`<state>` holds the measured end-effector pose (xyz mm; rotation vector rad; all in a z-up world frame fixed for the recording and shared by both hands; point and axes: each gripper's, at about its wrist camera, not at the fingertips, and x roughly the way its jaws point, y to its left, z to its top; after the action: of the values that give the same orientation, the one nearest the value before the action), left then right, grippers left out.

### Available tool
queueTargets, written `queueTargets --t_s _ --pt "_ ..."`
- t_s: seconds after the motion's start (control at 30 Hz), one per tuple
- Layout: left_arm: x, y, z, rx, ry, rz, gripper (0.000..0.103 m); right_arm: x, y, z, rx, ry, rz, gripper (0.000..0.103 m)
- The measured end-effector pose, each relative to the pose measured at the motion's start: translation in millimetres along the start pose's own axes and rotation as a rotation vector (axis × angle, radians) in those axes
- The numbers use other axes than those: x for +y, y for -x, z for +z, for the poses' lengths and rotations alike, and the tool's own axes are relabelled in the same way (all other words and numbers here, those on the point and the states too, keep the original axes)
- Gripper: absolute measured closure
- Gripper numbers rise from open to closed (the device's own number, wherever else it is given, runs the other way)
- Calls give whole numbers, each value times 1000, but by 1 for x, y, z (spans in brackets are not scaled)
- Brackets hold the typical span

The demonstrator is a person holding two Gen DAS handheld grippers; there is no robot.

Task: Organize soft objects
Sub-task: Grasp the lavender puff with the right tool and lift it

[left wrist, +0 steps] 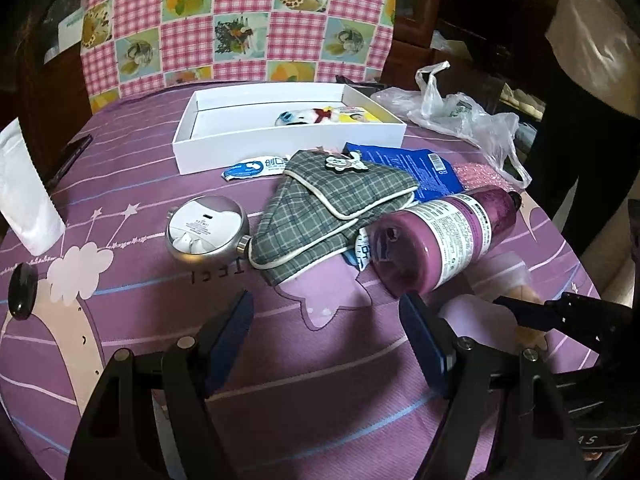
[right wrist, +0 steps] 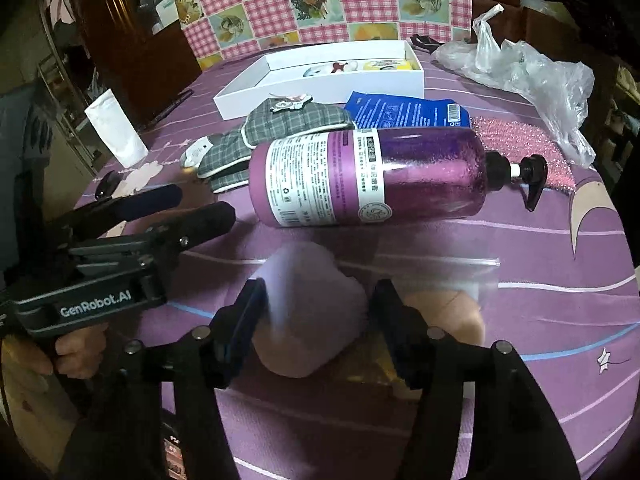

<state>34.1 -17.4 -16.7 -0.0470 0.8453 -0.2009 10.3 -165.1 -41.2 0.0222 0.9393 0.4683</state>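
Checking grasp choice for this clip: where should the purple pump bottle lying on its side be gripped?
Grip the purple pump bottle across its labelled middle, coming from above. It lies flat and its round body is even there, while the pump head is thin and off-centre.

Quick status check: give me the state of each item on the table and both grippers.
White box: open, toy inside.
Pump bottle: lying on its side.
Plaid pouch: lying flat, flap closed.
Round case: lying flat.
Plastic bag: crumpled, loose.
Left gripper: open, nothing between the fingers.
Right gripper: jaws around a blurred pale soft object; grip unclear.
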Motion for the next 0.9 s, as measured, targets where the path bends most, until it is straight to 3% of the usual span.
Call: queueTargets --t_s 0.3,0.4,0.57,0.63,0.67,0.7,0.8,0.9 --pt "0 -2 0 7 -8 -2 27 6 0 -1 13 22 32 42" --pt "0 -2 0 6 -6 -2 27 11 -1 -3 22 49 67 28" --pt "0 -1 0 4 -8 0 27 27 -6 -7 28 141 18 24" --pt "0 -1 0 2 -8 1 27 30 -7 -8 25 161 -12 29" --pt "0 -1 0 1 -8 2 27 30 -7 -9 18 168 -42 40" --pt "0 0 0 -1 -8 3 27 29 -6 -9 10 172 -66 42" --pt "0 2 1 -13 -8 7 27 17 -3 -4 9 111 -5 55" --pt "0 6 2 -33 -7 -3 27 5 9 0 -44 46 29 57"
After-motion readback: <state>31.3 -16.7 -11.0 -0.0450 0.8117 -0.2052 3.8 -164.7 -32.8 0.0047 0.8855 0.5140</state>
